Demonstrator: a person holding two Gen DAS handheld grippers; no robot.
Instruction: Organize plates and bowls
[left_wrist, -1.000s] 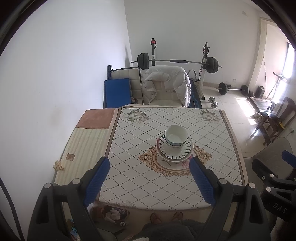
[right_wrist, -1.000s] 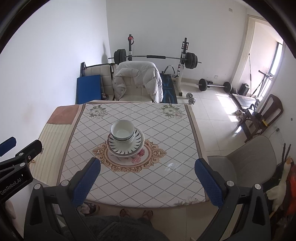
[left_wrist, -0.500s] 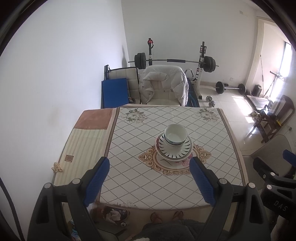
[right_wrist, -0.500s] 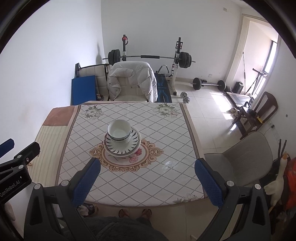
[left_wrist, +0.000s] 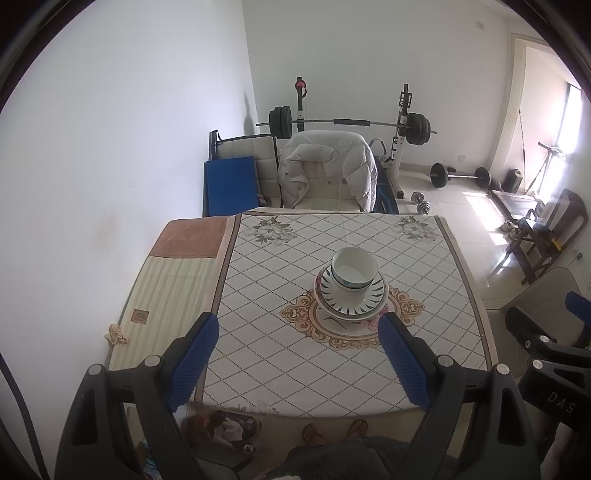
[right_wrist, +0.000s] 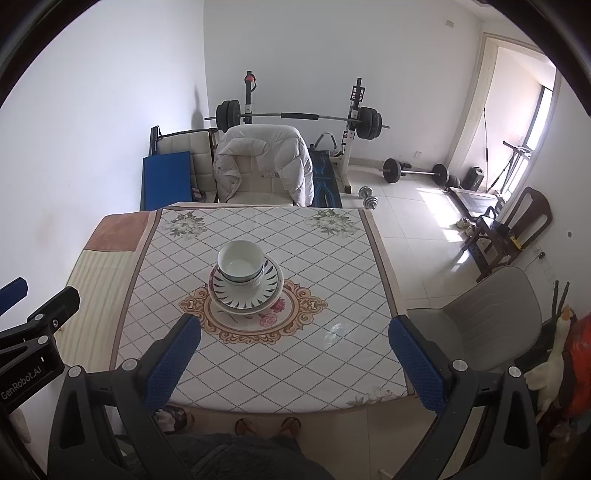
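A white bowl (left_wrist: 354, 266) sits on top of a stack of plates (left_wrist: 351, 300) at the middle of the table (left_wrist: 295, 354); the top plate has dark petal marks. The bowl (right_wrist: 240, 260) and the stack of plates (right_wrist: 246, 295) also show in the right wrist view. My left gripper (left_wrist: 297, 332) is open and empty, held high above the table's near edge, well short of the stack. My right gripper (right_wrist: 295, 330) is open and empty, likewise raised over the near edge, with the stack ahead to its left.
The table (right_wrist: 258, 354) wears a diamond-pattern cloth. A chair with a white jacket (left_wrist: 328, 173) stands at the far side. A grey chair (right_wrist: 484, 317) stands to the right. A weight bench with a barbell (left_wrist: 351, 123) is behind. A striped mat (left_wrist: 166, 295) lies left.
Both grippers have drawn back and up a little, so the table and stack look slightly smaller and lower. Both stay open. The dishes have not moved.
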